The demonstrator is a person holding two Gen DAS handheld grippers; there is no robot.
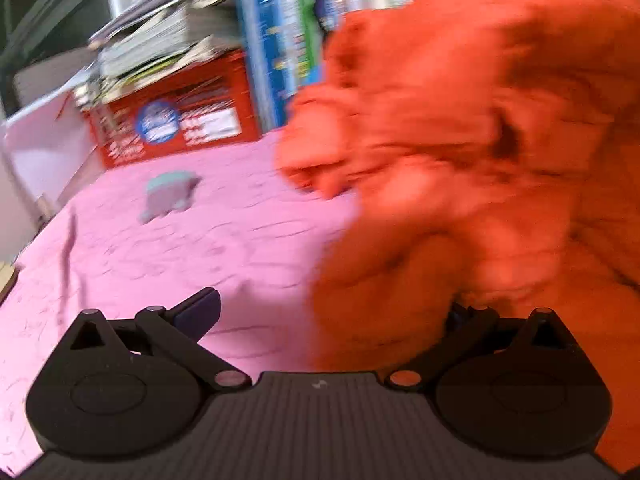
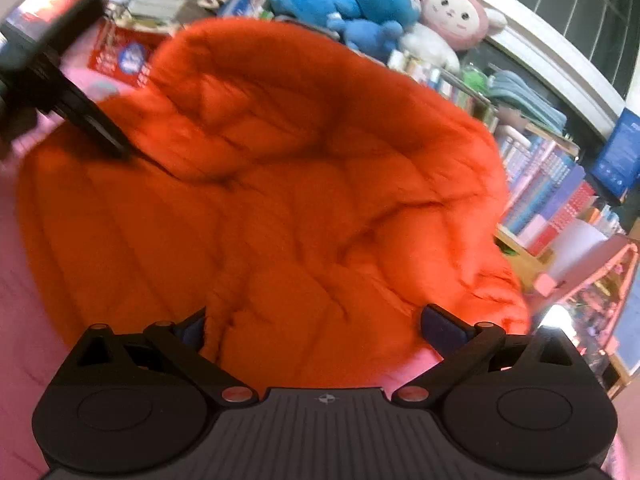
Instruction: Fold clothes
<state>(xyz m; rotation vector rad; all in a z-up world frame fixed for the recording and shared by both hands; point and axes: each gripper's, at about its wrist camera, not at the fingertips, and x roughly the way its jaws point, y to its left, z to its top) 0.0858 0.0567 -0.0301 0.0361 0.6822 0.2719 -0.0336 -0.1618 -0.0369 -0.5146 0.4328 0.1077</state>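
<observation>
An orange puffy jacket (image 2: 304, 184) lies bunched on a pink bedsheet (image 1: 168, 256). In the left wrist view the jacket (image 1: 480, 168) fills the right half, blurred. My left gripper (image 1: 330, 314) is open at the jacket's left edge; fabric covers its right finger, and the left finger (image 1: 200, 312) hangs over bare sheet. My right gripper (image 2: 318, 330) is open at the jacket's near hem, with quilted fabric between its fingers. From the right wrist view the left gripper (image 2: 108, 136) shows at the upper left, its tip against the jacket.
A small grey-teal object (image 1: 170, 194) lies on the sheet. Behind it stand a red box (image 1: 176, 120), stacked magazines (image 1: 160, 40) and a tall blue box (image 1: 280, 40). Blue and pink plush toys (image 2: 360, 0) and bookshelves (image 2: 560, 184) line the far side.
</observation>
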